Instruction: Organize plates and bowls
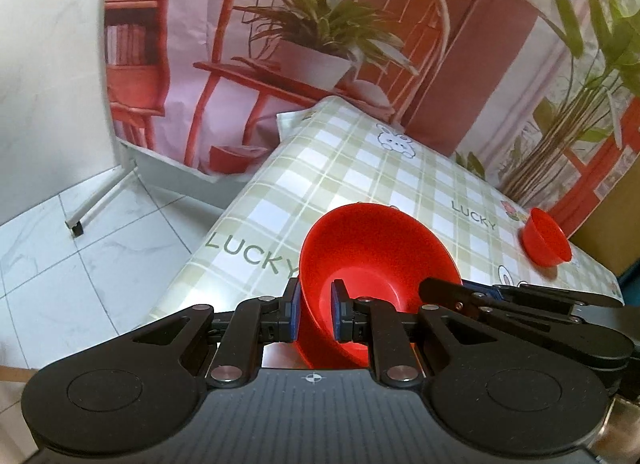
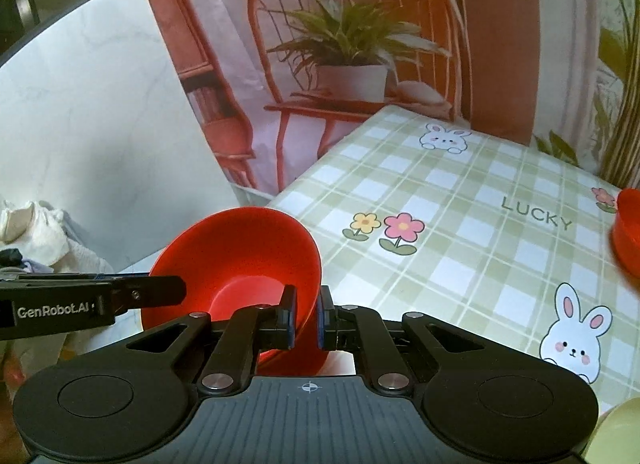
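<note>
Both grippers, left (image 1: 314,314) and right (image 2: 306,320), clamp one red bowl's (image 1: 376,248) rim; the second bowl (image 1: 546,238) sits far right across the counter (image 1: 360,172).

The word "LUCKY" is printed in grey-green capitals on the checked tablecloth (image 1: 360,184). In the left wrist view it is read twice: once ahead and to the left of the left gripper's (image 1: 315,314) fingers, near the cloth's edge, and once ahead and to the right, further off. In the right wrist view one "LUCKY" is read on the tablecloth (image 2: 460,192), ahead and to the right of the right gripper (image 2: 307,318). The brand "GenRobot.AI" is printed in white on the black body of the left gripper (image 2: 60,310), seen at the left of the right wrist view. No numbers are legible.
</note>
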`<state>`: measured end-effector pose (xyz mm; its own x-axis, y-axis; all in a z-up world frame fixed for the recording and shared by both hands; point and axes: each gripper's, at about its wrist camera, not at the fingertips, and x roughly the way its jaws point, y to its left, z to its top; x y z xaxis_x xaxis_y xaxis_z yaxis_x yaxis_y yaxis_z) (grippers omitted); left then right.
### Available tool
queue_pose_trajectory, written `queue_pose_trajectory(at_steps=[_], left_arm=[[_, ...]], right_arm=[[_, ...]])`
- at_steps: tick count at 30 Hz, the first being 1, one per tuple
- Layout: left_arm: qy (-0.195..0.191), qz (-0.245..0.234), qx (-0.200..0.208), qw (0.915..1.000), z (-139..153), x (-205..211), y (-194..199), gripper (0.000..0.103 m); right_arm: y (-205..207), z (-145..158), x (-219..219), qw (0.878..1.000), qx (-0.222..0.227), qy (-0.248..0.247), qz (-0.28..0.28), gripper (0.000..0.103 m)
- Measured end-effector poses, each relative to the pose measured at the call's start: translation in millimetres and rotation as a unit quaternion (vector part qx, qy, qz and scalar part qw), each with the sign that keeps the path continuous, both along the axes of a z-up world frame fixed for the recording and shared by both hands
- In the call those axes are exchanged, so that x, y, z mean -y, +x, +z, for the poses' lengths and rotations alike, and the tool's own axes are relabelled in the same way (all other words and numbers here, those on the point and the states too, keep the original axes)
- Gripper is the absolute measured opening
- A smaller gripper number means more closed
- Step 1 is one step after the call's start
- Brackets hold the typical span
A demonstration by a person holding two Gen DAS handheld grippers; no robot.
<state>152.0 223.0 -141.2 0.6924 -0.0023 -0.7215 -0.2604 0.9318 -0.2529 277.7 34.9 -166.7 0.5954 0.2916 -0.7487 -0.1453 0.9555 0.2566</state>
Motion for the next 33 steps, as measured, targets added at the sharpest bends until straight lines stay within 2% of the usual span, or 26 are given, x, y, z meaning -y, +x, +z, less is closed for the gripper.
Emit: queue_pose_trajectory(at_steps=[17,33], left_arm=[[0.002,0.002,-0.027,0.9996,-23,1,-1,0.017],[0.005,0.007,-0.035,0.9994,-28,1,1,0.017]], right_arm=[[-5,-13,-7,1.0,-0.005,-0.02,0.014,0.009],[-7,-16,-9,0.999,0.001,-0.039,0.022,0.009]])
